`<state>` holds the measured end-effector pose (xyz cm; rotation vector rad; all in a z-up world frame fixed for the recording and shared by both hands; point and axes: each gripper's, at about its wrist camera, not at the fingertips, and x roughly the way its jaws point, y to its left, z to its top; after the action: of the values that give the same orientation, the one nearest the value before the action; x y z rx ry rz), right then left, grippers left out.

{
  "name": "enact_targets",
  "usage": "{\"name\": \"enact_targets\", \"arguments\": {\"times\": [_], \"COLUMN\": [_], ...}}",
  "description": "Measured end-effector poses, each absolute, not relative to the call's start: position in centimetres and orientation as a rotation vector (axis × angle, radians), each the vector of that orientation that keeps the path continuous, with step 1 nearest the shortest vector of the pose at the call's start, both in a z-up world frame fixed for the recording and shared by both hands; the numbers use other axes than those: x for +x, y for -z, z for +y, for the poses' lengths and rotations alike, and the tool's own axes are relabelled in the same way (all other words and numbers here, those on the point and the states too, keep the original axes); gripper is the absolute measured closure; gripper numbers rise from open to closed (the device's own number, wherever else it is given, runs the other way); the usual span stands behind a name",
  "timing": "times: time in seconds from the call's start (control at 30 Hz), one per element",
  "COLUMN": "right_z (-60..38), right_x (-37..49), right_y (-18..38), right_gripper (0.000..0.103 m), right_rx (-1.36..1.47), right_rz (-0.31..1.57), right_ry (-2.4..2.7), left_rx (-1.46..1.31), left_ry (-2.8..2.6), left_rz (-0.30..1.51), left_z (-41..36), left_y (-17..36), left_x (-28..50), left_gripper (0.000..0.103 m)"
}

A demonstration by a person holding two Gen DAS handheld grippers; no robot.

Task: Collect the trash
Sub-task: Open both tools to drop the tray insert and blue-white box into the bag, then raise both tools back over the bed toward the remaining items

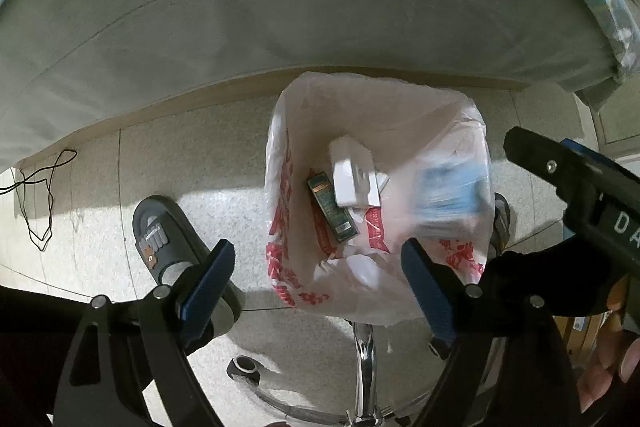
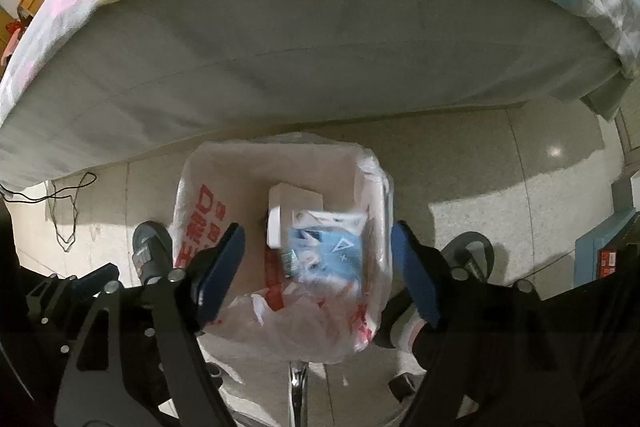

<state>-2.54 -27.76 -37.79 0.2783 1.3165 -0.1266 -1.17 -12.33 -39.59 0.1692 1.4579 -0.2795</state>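
A bin lined with a white plastic bag with red print [image 1: 288, 187] [image 2: 192, 219] stands on the floor below both grippers. Inside lie a white box [image 1: 352, 179] [image 2: 294, 205] and a dark green carton [image 1: 332, 213]. A blue and white wrapper [image 1: 452, 193] [image 2: 332, 251], blurred, is in the air over the bag's mouth, touching no finger. My left gripper [image 1: 316, 279] is open and empty above the bin. My right gripper [image 2: 316, 267] is open above the bin, and its body [image 1: 580, 195] shows at the right of the left wrist view.
A bed with a grey sheet [image 1: 280, 27] [image 2: 320, 47] rises just behind the bin. The person's feet in grey slippers [image 1: 168, 243] [image 2: 468, 259] flank the bin. A black cable [image 1: 36, 195] lies on the tiled floor at left. A chrome chair base [image 1: 364, 355] is below.
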Motion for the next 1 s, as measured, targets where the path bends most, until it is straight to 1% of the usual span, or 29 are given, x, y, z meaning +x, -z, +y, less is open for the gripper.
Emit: {"name": "enact_targets", "arguments": {"times": [0.3, 0.4, 0.8, 0.87, 1.0], "right_z": [-28.1, -28.2, -28.5, -28.6, -28.7], "right_x": [-2.9, -3.1, -3.7, -4.0, -4.6], "right_y": [37.5, 37.6, 36.9, 36.4, 35.1], "right_gripper": [0.027, 0.024, 0.020, 0.015, 0.014], "right_rx": [0.296, 0.304, 0.343, 0.357, 0.390], "right_rz": [1.311, 1.311, 1.298, 1.285, 1.250], "right_ry": [0.141, 0.152, 0.138, 0.127, 0.105], "left_rx": [0.166, 0.161, 0.142, 0.137, 0.127], "left_ry": [0.273, 0.268, 0.228, 0.226, 0.213], "left_rz": [1.451, 1.444, 1.415, 1.401, 1.368], "left_z": [-12.0, -11.8, -10.8, -10.5, -10.1], "left_y": [39.3, 39.2, 38.1, 37.6, 36.5], "left_x": [-1.3, -1.3, -1.2, -1.3, -1.7], "left_gripper": [0.020, 0.020, 0.020, 0.020, 0.020]}}
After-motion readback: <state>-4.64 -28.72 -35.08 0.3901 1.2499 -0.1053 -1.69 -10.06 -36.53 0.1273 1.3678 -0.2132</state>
